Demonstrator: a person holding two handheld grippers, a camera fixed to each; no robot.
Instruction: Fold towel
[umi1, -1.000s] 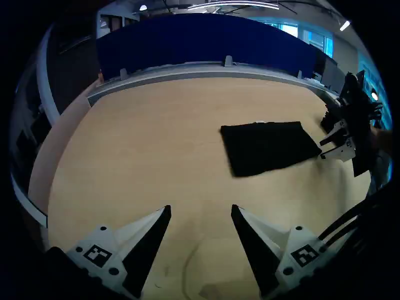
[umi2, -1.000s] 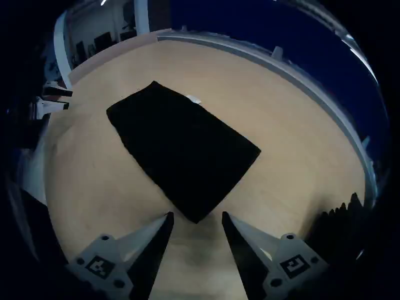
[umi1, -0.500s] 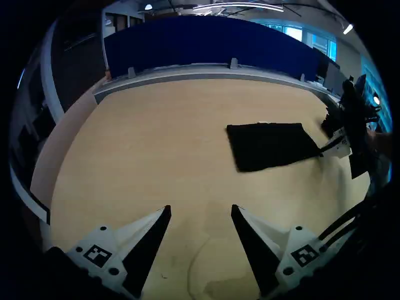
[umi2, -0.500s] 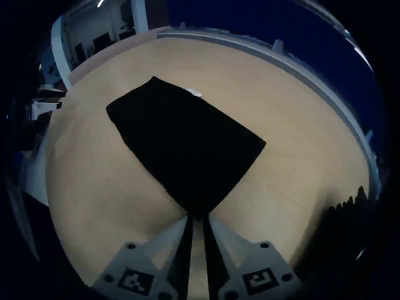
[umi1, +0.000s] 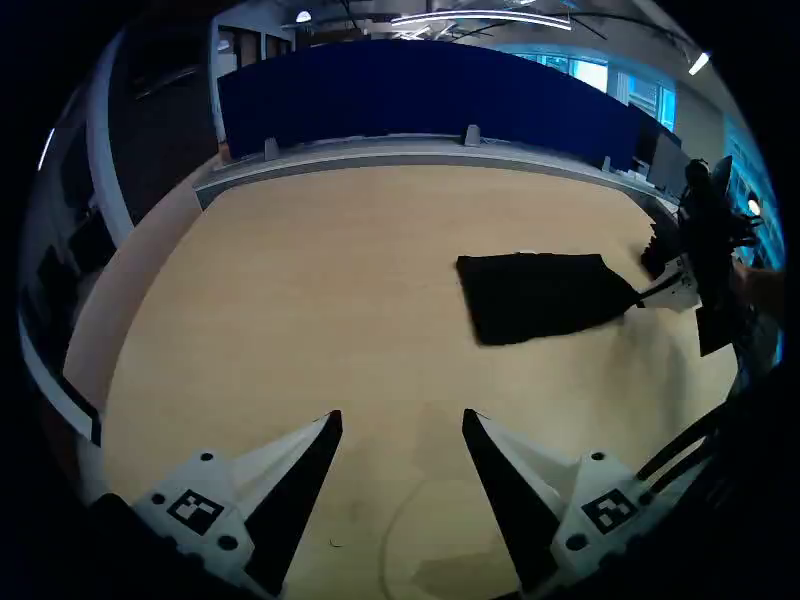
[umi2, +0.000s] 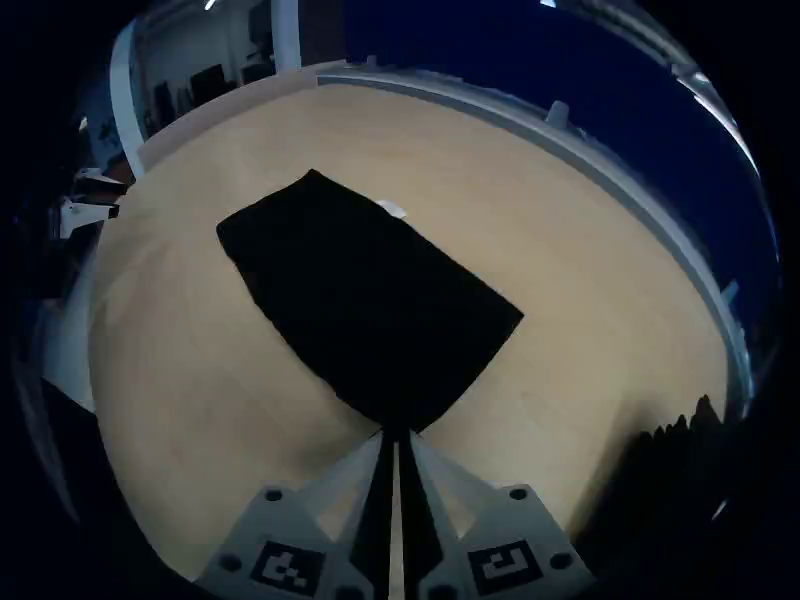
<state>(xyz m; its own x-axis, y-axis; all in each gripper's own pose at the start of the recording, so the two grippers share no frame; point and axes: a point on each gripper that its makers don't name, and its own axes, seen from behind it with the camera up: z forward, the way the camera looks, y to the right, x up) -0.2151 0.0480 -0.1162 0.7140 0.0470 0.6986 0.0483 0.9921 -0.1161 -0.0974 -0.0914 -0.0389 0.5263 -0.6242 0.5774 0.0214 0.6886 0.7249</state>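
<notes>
Right gripper view: right gripper (umi2: 397, 440) pinches near corner of black towel (umi2: 360, 300); left gripper (umi1: 400, 420) spread, idle. Next, likely: carry corner across.

In the left gripper view, open table (umi1: 300, 300) is bounded at the top by a blue partition (umi1: 420, 90) and at right by the towel (umi1: 540, 295).

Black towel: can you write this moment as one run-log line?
black towel: flat on wooden table | right gripper: fingers shut on its near corner | left gripper: open above table, apart from towel
</notes>
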